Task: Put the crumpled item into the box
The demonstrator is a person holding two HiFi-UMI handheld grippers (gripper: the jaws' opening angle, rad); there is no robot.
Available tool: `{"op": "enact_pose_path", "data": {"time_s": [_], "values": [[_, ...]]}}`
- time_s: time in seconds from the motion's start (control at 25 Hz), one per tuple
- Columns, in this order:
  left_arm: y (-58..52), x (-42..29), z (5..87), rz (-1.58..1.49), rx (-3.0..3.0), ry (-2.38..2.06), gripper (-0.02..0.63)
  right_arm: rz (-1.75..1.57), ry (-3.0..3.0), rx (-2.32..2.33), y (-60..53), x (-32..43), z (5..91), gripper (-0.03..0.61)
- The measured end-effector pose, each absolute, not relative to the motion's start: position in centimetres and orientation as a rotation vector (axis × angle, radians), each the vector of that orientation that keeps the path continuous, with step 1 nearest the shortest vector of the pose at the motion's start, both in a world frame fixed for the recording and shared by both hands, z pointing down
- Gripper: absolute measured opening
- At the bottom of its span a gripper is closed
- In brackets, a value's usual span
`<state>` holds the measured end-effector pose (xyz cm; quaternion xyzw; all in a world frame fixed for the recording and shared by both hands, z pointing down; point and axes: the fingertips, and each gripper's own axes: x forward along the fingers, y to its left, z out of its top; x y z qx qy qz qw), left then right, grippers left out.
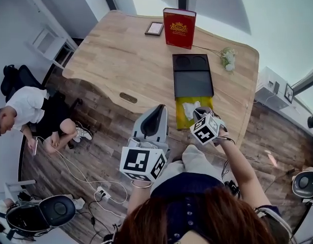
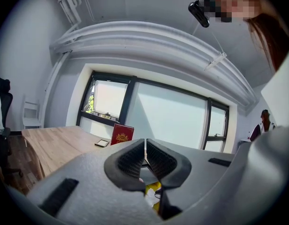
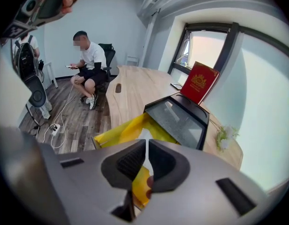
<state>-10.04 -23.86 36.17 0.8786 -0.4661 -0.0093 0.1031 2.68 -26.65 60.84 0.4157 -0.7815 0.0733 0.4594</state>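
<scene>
1. The right gripper (image 3: 147,144) has its jaws together, with only a slit between them. The crumpled item (image 3: 143,134) shows white right at their tips. I cannot tell whether a corner of it is nipped.
2. The left gripper (image 2: 145,144) also has its jaws pressed together, with nothing between them. It hangs off the surface's near edge, apart from the work.
3. From the head view, the crumpled item (image 1: 189,108) lies inside the yellow box (image 1: 183,118), touching or just beside the right gripper (image 1: 198,114).
4. To finish well, I judge the right jaws should part fully before rising. The lift should go straight up, so no clinging paper drags out over the wall.
5. The item is a lump with no true heading, slightly stretched across the box's width toward the right jaws.
6. The box's long axis runs away from the surface (image 1: 126,55) edge, toward the black lid (image 1: 193,83).
</scene>
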Motion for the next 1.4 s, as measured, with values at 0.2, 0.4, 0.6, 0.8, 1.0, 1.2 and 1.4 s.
{"op": "enact_pose_path", "data": {"time_s": [0.2,0.4,0.6,0.8,1.0,1.2,1.4], "values": [[-23.1,-10.1,36.2,-0.033,2.621,-1.326,0.035,0.220,-1.949,1.132,-25.9,2.5,58.5,0.028],[-22.3,-9.7,36.1,-0.027,2.649,-1.273,0.035,0.218,-1.965,1.223,-25.1,2.4,56.2,0.028],[-21.5,-9.3,36.2,-0.019,2.674,-1.243,0.035,0.188,-1.987,1.329,-24.2,2.1,53.5,0.026],[-21.0,-8.5,36.2,-0.015,2.693,-1.217,0.034,0.165,-2.012,1.452,-23.1,2.4,50.7,0.026],[-20.2,-7.2,36.1,-0.009,2.706,-1.191,0.034,0.124,-2.045,1.514,-21.5,2.5,48.2,0.026],[-18.9,-5.6,35.3,-0.020,2.736,-1.179,0.034,0.054,-2.112,1.535,-20.2,2.7,45.4,0.026],[-17.3,-4.3,34.8,-0.025,2.746,-1.197,0.035,-0.009,-2.175,1.564,-18.5,3.1,42.8,0.026]]}}
